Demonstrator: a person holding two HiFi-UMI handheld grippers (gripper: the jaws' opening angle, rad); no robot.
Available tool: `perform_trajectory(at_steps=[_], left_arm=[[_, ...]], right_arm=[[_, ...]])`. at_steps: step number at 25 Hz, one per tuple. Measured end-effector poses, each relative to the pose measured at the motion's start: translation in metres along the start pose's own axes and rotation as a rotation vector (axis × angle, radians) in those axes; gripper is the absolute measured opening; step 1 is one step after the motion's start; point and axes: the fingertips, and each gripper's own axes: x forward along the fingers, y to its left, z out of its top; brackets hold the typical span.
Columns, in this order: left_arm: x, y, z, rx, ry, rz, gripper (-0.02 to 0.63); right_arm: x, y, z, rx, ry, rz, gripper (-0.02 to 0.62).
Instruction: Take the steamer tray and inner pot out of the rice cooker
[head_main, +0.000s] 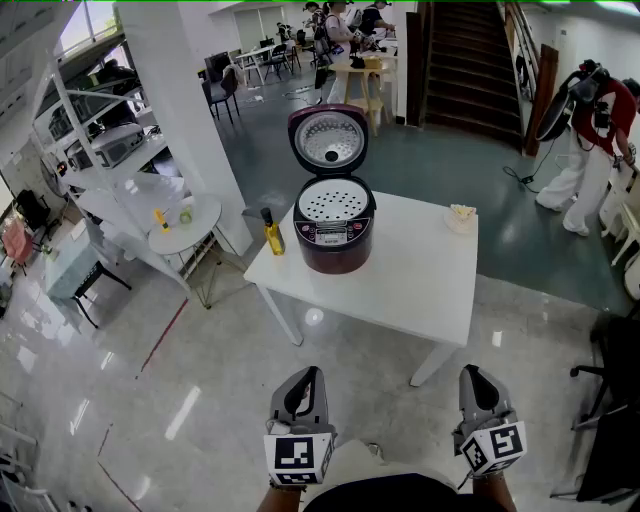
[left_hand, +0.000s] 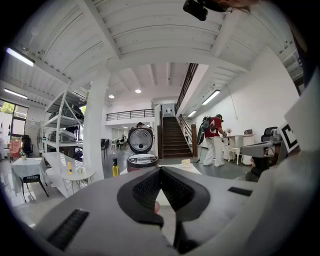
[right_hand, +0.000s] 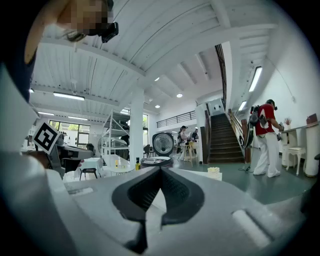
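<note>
A dark red rice cooker (head_main: 333, 236) stands on the white table (head_main: 400, 285) with its lid up. The perforated steamer tray (head_main: 333, 201) sits in its top; the inner pot beneath is hidden. Both grippers are held low, well short of the table. My left gripper (head_main: 309, 374) is shut and empty, and so is my right gripper (head_main: 472, 372). In the left gripper view the cooker (left_hand: 141, 152) shows far ahead above the shut left gripper (left_hand: 160, 170). The right gripper view has the cooker (right_hand: 159, 155) in the distance past the shut right gripper (right_hand: 160, 169).
A yellow bottle (head_main: 272, 234) stands at the table's left corner and a small white dish (head_main: 461, 217) near its far right edge. A round side table (head_main: 185, 225) and shelving (head_main: 105, 150) stand to the left. A person (head_main: 590, 145) works at the right, a black chair (head_main: 615, 400) nearby.
</note>
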Motion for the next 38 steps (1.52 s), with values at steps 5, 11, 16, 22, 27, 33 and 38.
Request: perform_trajectory(at_steps=[5,11,16,22,27,33,38], left_arm=[[0.0,-0.003,-0.001,-0.011,0.008,-0.019,0.0],[0.005,0.001,0.001,0.015,-0.004,-0.006,0.0],[0.013,-0.001,0.006,0.04,-0.014,-0.011,0.0],[0.02,0.014,0.009,0.004,-0.036,0.048,0.002],[0.036,0.028,0.006,-0.024,-0.001,0.057,0.152],[0.069,0.039,-0.003,-0.011,0.006,0.046,0.551],[0.107,0.05,0.002,-0.017,0.021,0.032,0.557]], right_arm=[[0.005,0.011,0.015,-0.012,0.0,0.006,0.002],[0.012,0.004,0.007,-0.025,-0.003,0.009,0.003],[0.019,0.005,0.02,-0.047,-0.039,0.0,0.003],[0.037,0.005,0.017,-0.03,-0.034,0.024,0.086],[0.062,0.003,0.018,-0.04,-0.022,0.031,0.291],[0.097,-0.003,0.023,-0.032,-0.039,0.045,0.414],[0.136,-0.012,0.023,-0.033,-0.03,0.051,0.419]])
